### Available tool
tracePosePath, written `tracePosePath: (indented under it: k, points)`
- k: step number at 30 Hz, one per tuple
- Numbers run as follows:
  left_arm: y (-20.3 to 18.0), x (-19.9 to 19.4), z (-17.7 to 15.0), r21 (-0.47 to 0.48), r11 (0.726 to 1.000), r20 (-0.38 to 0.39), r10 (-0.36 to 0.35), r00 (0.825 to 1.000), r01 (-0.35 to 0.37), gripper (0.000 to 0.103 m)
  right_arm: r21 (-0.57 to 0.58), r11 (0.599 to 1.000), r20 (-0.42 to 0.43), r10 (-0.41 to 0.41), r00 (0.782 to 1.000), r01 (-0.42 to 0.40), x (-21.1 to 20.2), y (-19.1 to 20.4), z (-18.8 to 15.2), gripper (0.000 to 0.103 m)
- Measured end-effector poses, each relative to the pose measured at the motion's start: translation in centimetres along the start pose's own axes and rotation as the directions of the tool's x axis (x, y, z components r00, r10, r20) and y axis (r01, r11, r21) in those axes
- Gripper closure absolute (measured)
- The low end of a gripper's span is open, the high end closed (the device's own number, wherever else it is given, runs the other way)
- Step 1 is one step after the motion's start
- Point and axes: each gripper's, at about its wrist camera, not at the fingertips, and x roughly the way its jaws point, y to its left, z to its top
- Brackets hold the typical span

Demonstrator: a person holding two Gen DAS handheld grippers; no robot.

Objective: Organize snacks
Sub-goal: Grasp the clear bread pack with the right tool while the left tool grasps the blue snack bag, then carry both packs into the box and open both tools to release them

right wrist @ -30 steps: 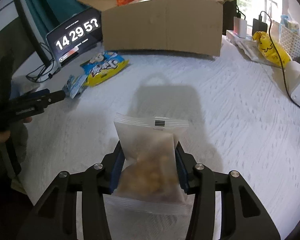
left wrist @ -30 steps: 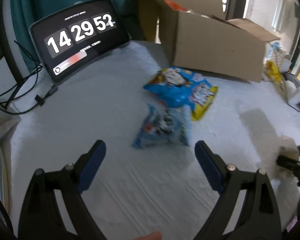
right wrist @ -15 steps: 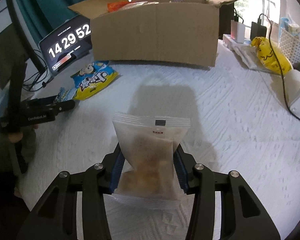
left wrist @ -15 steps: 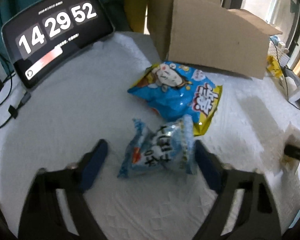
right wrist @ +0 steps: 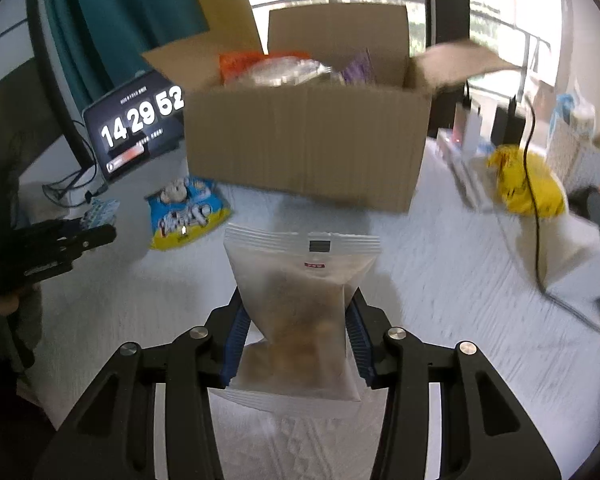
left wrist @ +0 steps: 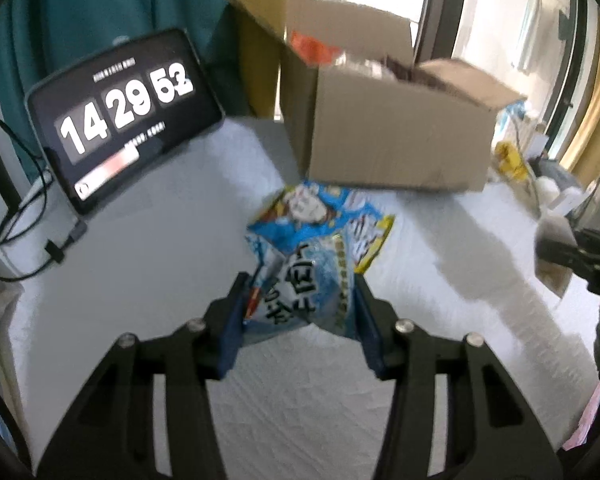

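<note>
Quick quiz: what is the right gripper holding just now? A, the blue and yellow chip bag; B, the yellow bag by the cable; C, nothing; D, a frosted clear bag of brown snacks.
D: in the right wrist view the right gripper has its pads pressed on the frosted snack bag, in front of the cardboard box.

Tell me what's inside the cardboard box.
Inside the cardboard box: an orange packet, a clear wrapped pack and a purple packet poke up. Its walls hide anything lower.

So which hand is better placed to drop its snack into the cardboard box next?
Probably the right. The right gripper firmly clamps the translucent snack bag, facing the cardboard box. The left gripper is closing on the small blue packet.
</note>
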Motion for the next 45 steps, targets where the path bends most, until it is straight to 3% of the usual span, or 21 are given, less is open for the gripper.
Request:
tracePosePath:
  k: [8,19,38,45]
  points:
    - [-1.8,-2.6,2.4,0.038,0.999,0.088,-0.040,0.995,0.036,0.053,-0.068,0.997,0.109,-0.028,0.994,0.036,-2.2,-0.6,4.1,0.055]
    - [-5.7,-3.1,5.8,0.110,0.989,0.149,-0.113,0.982,0.097,0.053,-0.103,0.990,0.210,-0.073,0.975,0.096,-4.5,-2.3,8.6,0.055]
    - [-10.8,1.3,15.8,0.194,0.974,0.253,-0.165,0.953,0.117,0.053,-0.046,0.992,0.322,-0.095,0.942,0.116,-4.5,-6.4,14.6,0.055]
    - [-12.1,5.0,18.3,0.191,0.973,0.236,-0.171,0.957,0.127,0.053,-0.026,0.994,0.349,-0.091,0.933,0.106,-3.7,-7.4,16.8,0.055]
